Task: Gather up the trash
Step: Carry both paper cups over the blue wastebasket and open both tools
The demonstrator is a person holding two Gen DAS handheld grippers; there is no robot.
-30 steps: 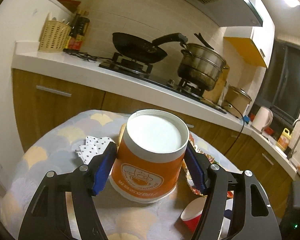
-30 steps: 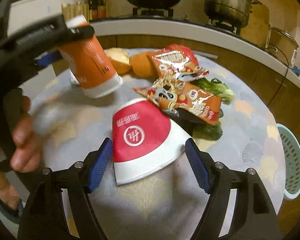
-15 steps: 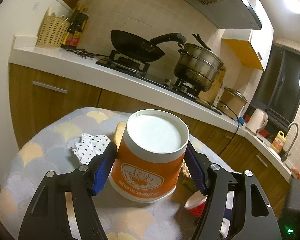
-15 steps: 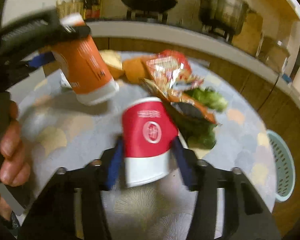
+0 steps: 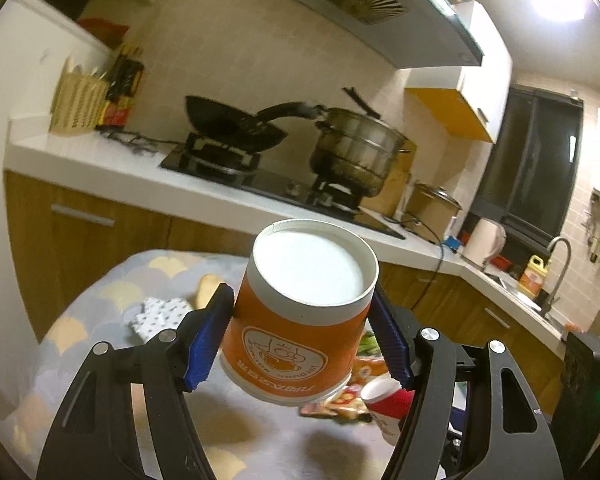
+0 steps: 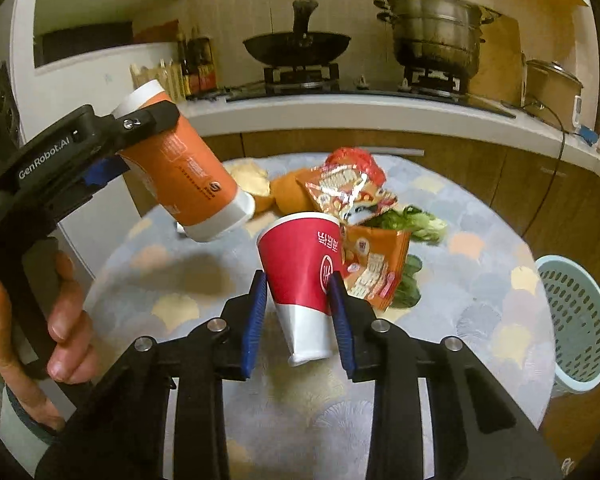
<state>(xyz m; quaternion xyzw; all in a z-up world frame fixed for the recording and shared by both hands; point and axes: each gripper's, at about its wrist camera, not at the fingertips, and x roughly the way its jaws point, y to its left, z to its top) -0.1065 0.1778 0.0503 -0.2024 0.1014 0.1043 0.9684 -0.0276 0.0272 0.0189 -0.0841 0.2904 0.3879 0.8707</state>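
Jaws of right gripper (image 6: pixel 298 322), having just been closing, are clamping red paper cup (image 6: pixel 306 276) above desk (image 6: pixel 480 280); left gripper (image 5: pixel 300 340) jaws are gripping orange cup (image 5: pixel 300 320), lifted clear beside wrappers (image 6: pixel 356 204).

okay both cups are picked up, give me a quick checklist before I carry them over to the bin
1. Left gripper clamped on orange cup: ok.
2. Right gripper jaws, just closing, now pinch red cup: ok.
3. Both cups clear of the table: ok.
4. Light blue basket beside table, open: ok.
5. Red cup empty: cannot tell.
6. Snack wrappers and greens remain on table: not ok.
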